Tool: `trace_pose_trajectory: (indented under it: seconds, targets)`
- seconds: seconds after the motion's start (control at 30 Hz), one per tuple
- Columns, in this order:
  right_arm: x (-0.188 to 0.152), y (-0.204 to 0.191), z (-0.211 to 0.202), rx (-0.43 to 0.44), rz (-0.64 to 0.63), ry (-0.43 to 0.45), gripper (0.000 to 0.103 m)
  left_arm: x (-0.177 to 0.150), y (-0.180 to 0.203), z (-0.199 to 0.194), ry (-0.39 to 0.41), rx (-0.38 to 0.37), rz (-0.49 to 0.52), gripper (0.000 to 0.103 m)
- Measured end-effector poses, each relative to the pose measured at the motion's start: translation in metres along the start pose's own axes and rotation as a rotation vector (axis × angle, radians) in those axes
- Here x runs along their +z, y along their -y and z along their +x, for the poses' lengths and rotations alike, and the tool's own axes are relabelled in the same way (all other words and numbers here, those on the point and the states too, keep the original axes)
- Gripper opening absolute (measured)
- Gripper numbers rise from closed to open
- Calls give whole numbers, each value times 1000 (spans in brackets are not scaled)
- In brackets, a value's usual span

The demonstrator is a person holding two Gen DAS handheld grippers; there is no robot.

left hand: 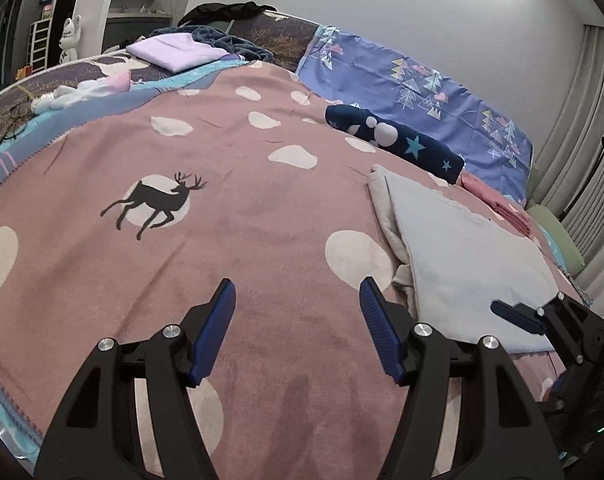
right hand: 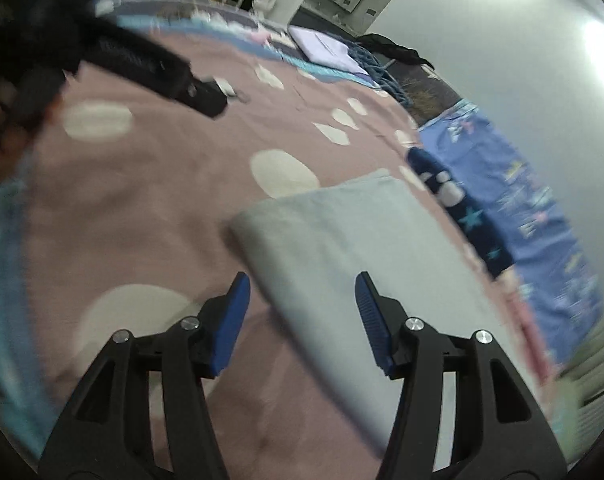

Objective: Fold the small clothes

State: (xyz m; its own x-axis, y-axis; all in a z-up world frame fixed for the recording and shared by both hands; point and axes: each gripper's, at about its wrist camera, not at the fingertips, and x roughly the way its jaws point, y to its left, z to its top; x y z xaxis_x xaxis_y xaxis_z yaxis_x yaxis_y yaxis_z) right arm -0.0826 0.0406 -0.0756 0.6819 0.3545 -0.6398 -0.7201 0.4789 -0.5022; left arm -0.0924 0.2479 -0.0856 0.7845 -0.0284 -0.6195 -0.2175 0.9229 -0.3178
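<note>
Pink blanket [left hand: 238,184] covers the bed. From the left wrist, the left gripper [left hand: 298,324] hangs over bare blanket with its jaws spread and empty; the folded grey cloth [left hand: 470,264] lies just right of them. From the right wrist, blurred, the right gripper [right hand: 302,316] has jaws spread, empty, over the grey cloth's [right hand: 342,248] near edge.

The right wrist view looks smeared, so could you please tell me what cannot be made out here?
- Right wrist view: motion blur smears the grey garment and its folds.
- Left wrist view: the right gripper covers the garment's near corner.
- Left wrist view: the pink cloth is partly hidden behind the garment.
</note>
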Motion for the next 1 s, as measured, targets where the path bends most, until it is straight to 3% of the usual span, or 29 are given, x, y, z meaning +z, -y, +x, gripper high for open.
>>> trace_pose_trajectory:
  seconds: [0.27,0.53,0.77,0.9,1.0]
  targets:
    - [18,-19,17,-31,-59,-40,55,6,-7,13,3,-36,-4,65]
    - [24,-24,35,-131,-69,-64,55,6,-23,27,-27,-82,-64,65]
    - [32,-27,44,-147,-70,-25,48,33,-6,42,-46,-252,-31,65]
    - [30,-29,43,-151,-77,-14,40,59,19,87,-138,-414,-22,65]
    - [32,-31,46,-133,-84,-24,30,75,38,129,-223,-449,-30,65]
